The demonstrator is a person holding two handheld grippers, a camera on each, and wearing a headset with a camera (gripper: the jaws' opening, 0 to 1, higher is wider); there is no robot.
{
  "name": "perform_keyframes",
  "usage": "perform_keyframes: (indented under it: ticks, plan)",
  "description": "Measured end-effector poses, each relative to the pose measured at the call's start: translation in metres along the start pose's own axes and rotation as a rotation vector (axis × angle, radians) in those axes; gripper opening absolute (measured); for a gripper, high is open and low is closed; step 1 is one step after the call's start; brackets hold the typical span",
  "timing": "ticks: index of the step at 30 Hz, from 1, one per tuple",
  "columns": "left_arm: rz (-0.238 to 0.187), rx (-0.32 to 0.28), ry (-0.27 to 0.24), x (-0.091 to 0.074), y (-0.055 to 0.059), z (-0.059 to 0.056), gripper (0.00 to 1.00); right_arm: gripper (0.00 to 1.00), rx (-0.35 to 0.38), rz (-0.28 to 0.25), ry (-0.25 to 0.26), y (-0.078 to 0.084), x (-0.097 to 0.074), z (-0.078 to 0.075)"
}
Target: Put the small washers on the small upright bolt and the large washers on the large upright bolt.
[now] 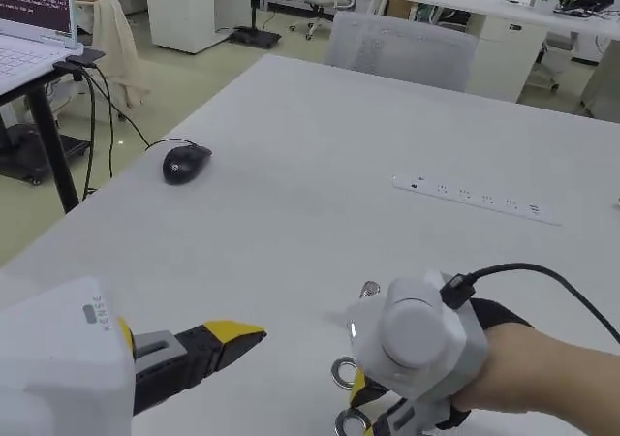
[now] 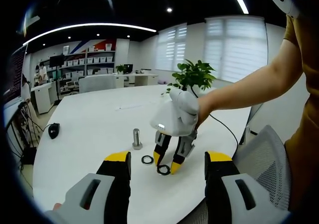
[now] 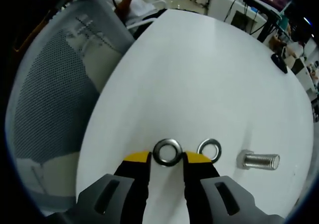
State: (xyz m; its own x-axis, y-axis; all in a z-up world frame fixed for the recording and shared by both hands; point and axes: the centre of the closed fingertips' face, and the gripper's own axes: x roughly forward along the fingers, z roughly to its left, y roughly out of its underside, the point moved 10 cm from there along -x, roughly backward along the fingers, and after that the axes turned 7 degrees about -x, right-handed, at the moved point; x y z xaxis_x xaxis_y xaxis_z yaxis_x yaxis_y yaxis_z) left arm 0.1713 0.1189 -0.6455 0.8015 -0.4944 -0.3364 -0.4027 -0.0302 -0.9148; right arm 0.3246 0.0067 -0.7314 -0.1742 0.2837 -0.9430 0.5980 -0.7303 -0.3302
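The right gripper [image 3: 167,158] had its jaws narrowed against both sides of a washer [image 3: 167,143] lying flat on the white table [image 3: 199,74] (second washer [image 3: 202,147] just beside, upright bolt [image 3: 259,160] nr), while the left gripper [image 2: 168,157] hung opp., wide open and empty.

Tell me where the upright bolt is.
In the left gripper view the bolt stands on the white table, just left of a washer and the right gripper.
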Motion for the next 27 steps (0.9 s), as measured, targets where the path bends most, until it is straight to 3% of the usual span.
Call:
perform_keyframes:
  ticks: [9,27]
  plan:
    - [-0.008,-0.001,0.0,0.0012,-0.0019,-0.0009,0.59,0.27,0.02,-0.03,0.006,-0.0002,0.0006,-0.0001]
    - [0.004,-0.002,-0.02,-0.0029,-0.0005,0.0019,0.59,0.26,-0.001,-0.012,-0.004,-0.0015,0.0007,-0.0007]
